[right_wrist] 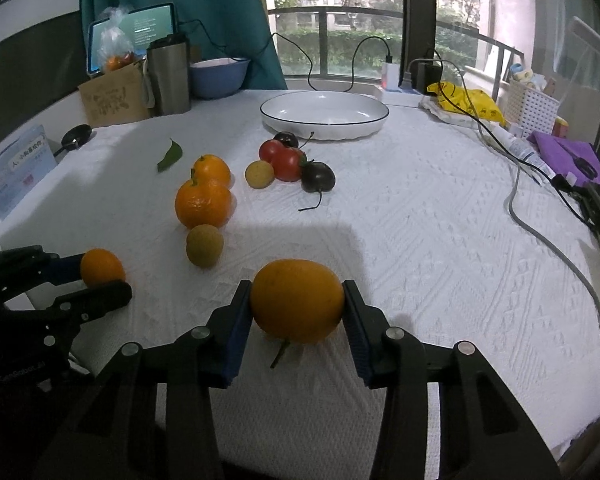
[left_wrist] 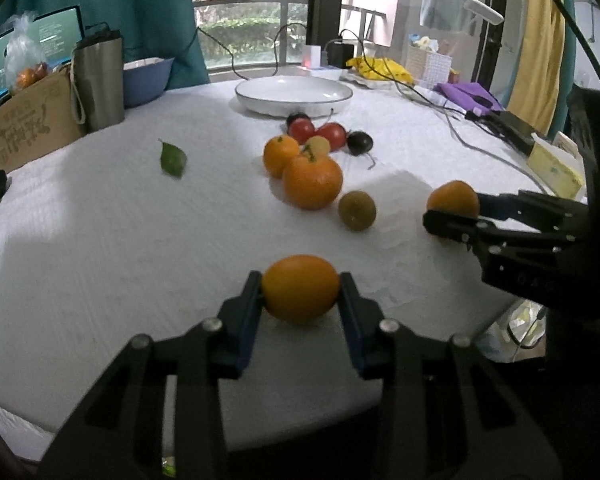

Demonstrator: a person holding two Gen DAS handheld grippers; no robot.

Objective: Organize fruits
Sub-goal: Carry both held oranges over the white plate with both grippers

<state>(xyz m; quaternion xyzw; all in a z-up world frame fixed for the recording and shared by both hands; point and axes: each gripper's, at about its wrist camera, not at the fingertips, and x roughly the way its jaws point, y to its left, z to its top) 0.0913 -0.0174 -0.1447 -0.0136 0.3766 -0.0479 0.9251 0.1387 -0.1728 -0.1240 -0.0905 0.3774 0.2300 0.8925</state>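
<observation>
A small orange fruit [left_wrist: 300, 288] sits low and centre in the left gripper [left_wrist: 300, 294], jaws closed on it; a stemmed orange fruit [right_wrist: 297, 301] is likewise clamped by the right gripper [right_wrist: 296, 308], above the white tabletop [right_wrist: 420, 240], white plate [right_wrist: 324, 126] at upper centre

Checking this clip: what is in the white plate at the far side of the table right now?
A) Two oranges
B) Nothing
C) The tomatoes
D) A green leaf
B: the white plate shows only bare interior, while each hand-held gripper, left and right, is shut on an orange near the front edge, and the tomatoes and leaf lie on the tablecloth.
</observation>
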